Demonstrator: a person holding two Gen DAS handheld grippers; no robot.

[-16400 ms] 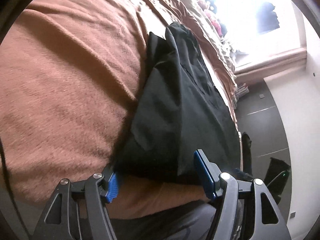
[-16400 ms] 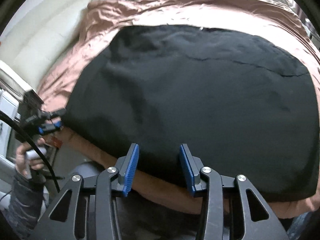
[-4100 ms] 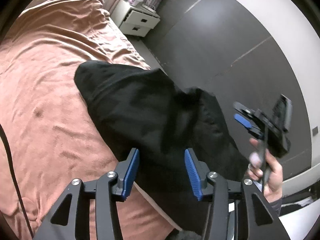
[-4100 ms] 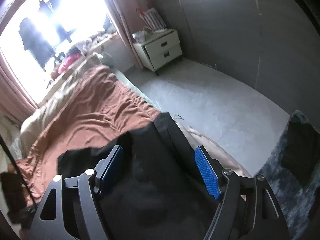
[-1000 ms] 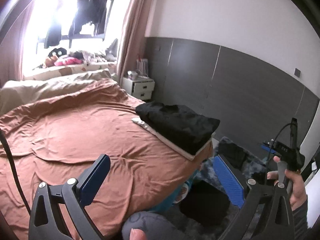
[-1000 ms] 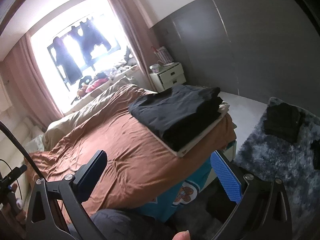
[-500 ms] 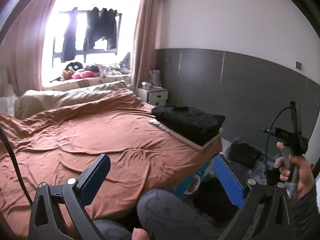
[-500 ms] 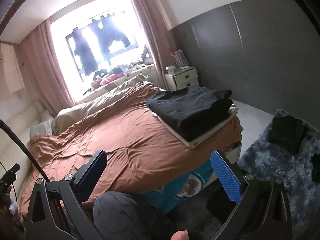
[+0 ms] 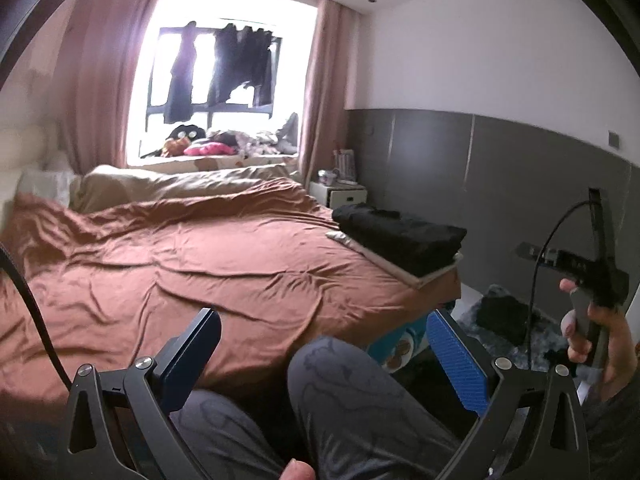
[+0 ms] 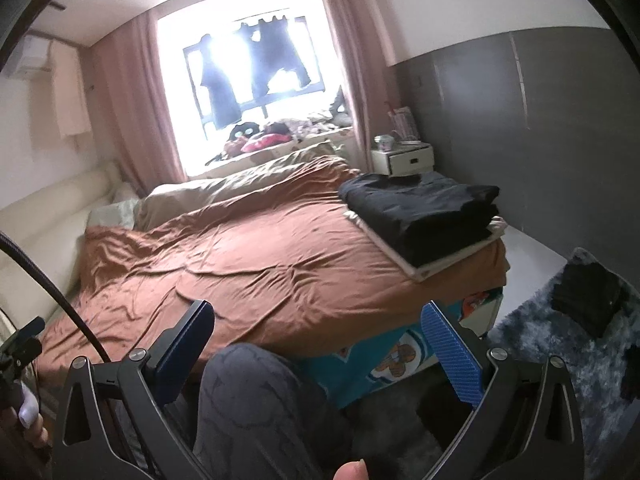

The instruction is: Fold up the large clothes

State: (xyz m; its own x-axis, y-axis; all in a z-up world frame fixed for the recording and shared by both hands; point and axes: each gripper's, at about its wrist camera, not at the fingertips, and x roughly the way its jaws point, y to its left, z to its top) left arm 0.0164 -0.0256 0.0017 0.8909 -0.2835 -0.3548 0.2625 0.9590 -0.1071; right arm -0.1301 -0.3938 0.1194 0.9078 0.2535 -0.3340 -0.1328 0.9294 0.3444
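While both grippers hang wide open and empty, the fold looks finished.
Big brown bed (image 9: 200, 264) lies bare across its middle, plenty of room to spread the next piece; folded black garment (image 10: 420, 216) sits stacked at the far right corner, close to the edge. Left gripper (image 9: 324, 344) and right gripper (image 10: 320, 336) hover over the person's knees; next, I'd say, fetch dark clothing (image 10: 586, 298) off the rug.

Both wrist views face the bed (image 9: 224, 264), apparently from its foot.
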